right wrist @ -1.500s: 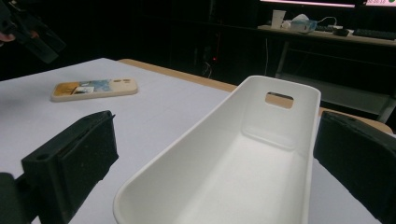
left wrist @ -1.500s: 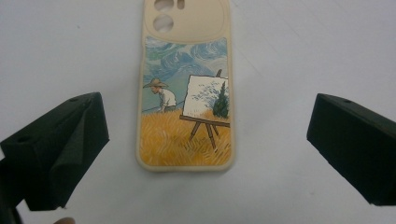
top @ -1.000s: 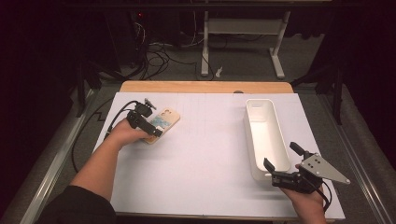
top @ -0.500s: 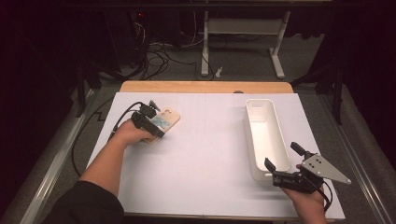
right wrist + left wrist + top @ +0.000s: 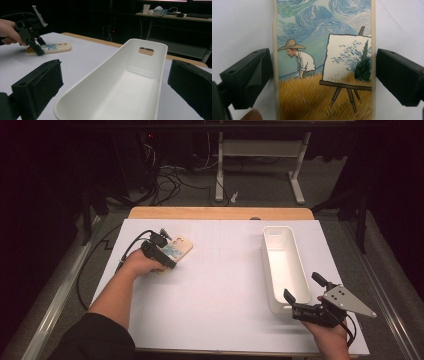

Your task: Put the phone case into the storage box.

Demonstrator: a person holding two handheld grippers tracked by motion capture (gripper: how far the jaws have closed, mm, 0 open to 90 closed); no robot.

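Phone case (image 5: pixel 176 251) with a painted wheat-field scene lay flat near the left edge of the desk (image 5: pixel 220 285), toward its far side. The left gripper (image 5: pixel 159 251) straddled it, jaws just closing in, one at each long side of the case and close to its edges, not visibly pressing. The right gripper (image 5: pixel 306 296) hovered at the near right corner, jaws spread wide and empty, flanking the near end of the white bin (image 5: pixel 300 270).
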